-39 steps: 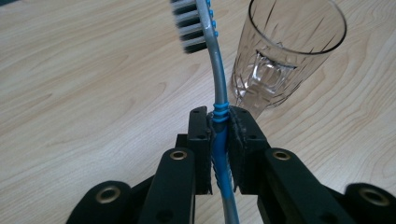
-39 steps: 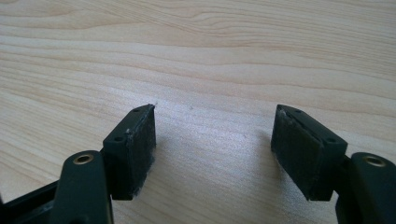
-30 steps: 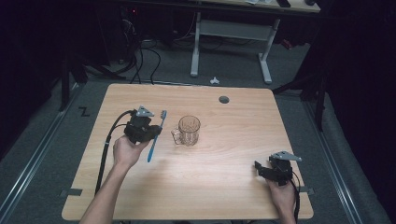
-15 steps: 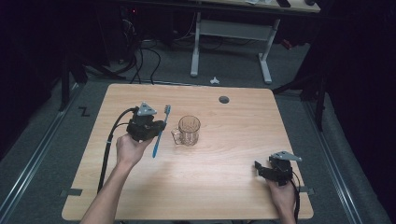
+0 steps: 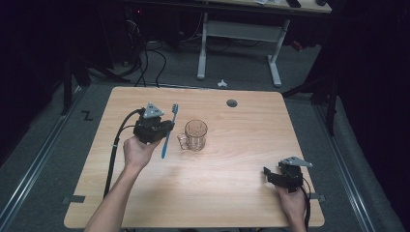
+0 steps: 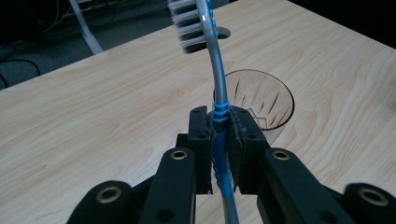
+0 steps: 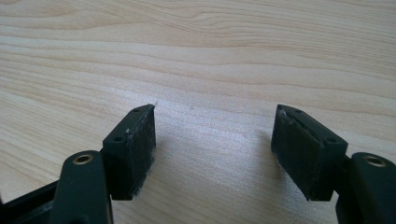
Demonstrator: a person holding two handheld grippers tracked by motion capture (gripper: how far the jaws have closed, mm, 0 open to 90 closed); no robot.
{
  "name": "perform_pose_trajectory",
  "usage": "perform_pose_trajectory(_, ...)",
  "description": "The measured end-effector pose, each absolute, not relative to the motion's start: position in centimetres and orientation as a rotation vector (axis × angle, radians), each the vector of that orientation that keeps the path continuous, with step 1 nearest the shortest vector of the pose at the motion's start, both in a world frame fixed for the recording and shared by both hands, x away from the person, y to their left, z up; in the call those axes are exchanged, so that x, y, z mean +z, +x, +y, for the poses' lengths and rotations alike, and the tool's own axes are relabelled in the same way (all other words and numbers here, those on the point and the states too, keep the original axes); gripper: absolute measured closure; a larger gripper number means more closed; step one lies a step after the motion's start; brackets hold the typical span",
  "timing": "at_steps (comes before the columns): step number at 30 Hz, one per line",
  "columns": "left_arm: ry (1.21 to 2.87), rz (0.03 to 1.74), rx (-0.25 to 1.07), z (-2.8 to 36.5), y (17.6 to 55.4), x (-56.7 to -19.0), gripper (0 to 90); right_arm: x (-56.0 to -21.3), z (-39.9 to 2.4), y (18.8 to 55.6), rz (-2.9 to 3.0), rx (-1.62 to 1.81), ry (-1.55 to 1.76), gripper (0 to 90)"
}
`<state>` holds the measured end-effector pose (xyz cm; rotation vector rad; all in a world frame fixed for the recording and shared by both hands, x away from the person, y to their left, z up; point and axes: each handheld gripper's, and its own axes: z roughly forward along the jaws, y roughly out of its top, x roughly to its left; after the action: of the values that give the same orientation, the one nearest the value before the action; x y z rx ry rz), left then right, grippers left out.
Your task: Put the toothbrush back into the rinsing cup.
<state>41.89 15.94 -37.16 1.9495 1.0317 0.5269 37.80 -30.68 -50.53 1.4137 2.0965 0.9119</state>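
A blue and silver toothbrush [image 5: 168,130] stands upright, bristle head up, clamped at mid-handle in my left gripper [image 5: 167,128] above the table's left half. In the left gripper view both pads press on the toothbrush [image 6: 218,98] handle, and the bristles sit at the top edge. A clear glass mug [image 5: 194,135] with its handle to the left stands on the table just right of the brush; its open mouth [image 6: 261,100] lies directly behind the jaws. My right gripper [image 5: 269,175] rests low at the table's front right, jaws wide apart over bare wood [image 7: 212,140].
The wooden table [image 5: 241,203] has a round cable hole [image 5: 232,103] near its far edge. A cable [image 5: 114,145] trails from the left gripper along the table's left side. A white desk frame [image 5: 239,34] stands on the floor beyond.
The left hand has carried the toothbrush a little to the right, closer to the mug. The right gripper has stayed put.
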Motion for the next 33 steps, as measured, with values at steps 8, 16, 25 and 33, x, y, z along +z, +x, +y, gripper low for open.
perform_pose_trajectory(8,1.942,1.008,0.554,15.1,42.5,-36.6,80.4,-50.5,-30.7,37.8,2.096,0.912,1.414,31.0)
perform_pose_trajectory(16,1.929,1.002,0.577,14.6,43.2,-36.4,80.3,-50.5,-30.7,37.8,2.097,0.91,1.412,31.0)
perform_pose_trajectory(25,1.892,1.017,0.576,14.4,44.1,-36.3,80.3,-50.5,-30.7,37.8,2.096,0.911,1.412,31.1)
perform_pose_trajectory(33,1.869,1.026,0.582,14.2,44.7,-36.2,80.3,-50.5,-30.7,37.8,2.096,0.91,1.411,31.1)
